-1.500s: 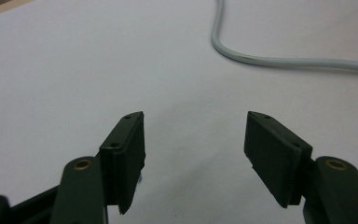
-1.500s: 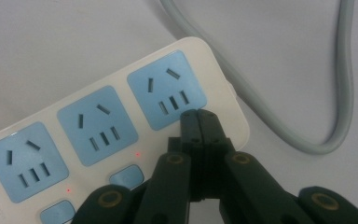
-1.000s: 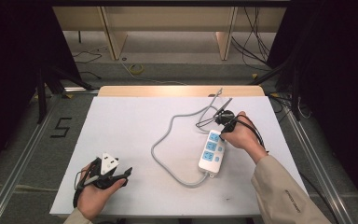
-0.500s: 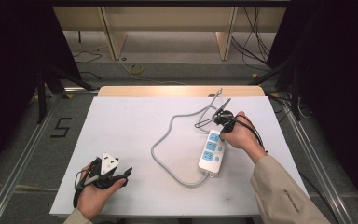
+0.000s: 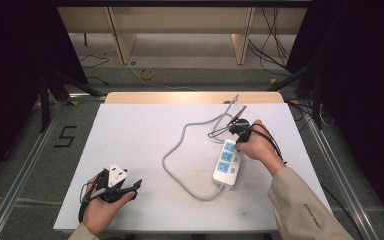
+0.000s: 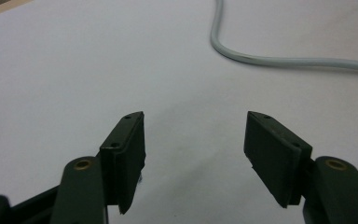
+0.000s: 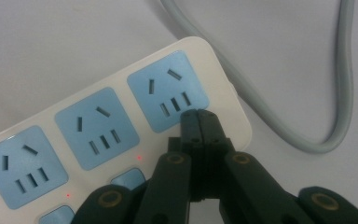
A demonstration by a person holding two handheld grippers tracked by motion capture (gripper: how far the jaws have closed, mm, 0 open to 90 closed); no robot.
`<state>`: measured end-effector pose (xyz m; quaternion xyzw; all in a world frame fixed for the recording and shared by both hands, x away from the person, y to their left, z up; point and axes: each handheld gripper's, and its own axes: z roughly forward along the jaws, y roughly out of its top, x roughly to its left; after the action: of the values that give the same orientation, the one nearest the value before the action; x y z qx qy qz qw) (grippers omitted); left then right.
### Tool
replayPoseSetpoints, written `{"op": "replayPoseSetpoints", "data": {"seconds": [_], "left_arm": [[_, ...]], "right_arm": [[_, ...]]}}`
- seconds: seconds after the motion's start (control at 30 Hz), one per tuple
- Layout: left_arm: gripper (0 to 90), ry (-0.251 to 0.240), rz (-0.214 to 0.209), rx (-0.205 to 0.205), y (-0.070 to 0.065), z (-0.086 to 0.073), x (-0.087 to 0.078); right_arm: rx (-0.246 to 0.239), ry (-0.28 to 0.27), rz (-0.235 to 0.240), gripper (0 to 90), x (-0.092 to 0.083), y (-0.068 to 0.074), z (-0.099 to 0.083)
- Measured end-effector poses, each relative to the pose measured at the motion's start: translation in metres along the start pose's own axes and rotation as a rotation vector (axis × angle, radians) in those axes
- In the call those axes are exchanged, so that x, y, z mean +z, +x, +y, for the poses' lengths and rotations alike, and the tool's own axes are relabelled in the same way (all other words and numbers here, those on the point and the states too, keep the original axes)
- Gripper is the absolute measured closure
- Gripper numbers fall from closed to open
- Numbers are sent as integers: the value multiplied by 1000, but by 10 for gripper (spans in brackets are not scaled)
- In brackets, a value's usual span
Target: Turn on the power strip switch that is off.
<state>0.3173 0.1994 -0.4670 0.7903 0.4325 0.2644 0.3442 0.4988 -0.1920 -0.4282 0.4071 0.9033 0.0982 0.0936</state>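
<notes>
Nothing has shifted over the last second: my right gripper (image 7: 199, 122) still sits with fingers pressed together, empty, tips over the end socket of the white power strip (image 5: 227, 163) lying right of bench (image 5: 145, 145) centre. Left gripper (image 6: 193, 156) stays parked near the bench's front-left, fingers spread wide, holding nothing. Right gripper view alone shows small red lamps by the switches; left gripper view catches the grey cord (image 6: 279, 59)
</notes>
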Motion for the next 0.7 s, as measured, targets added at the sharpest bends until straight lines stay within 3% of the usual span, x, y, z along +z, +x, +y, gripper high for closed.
{"op": "replayPoseSetpoints", "data": {"seconds": [0.7], "left_arm": [[384, -1, -1, 0, 0, 0, 0]], "right_arm": [[15, -38, 27, 900, 0, -4, -5]]}}
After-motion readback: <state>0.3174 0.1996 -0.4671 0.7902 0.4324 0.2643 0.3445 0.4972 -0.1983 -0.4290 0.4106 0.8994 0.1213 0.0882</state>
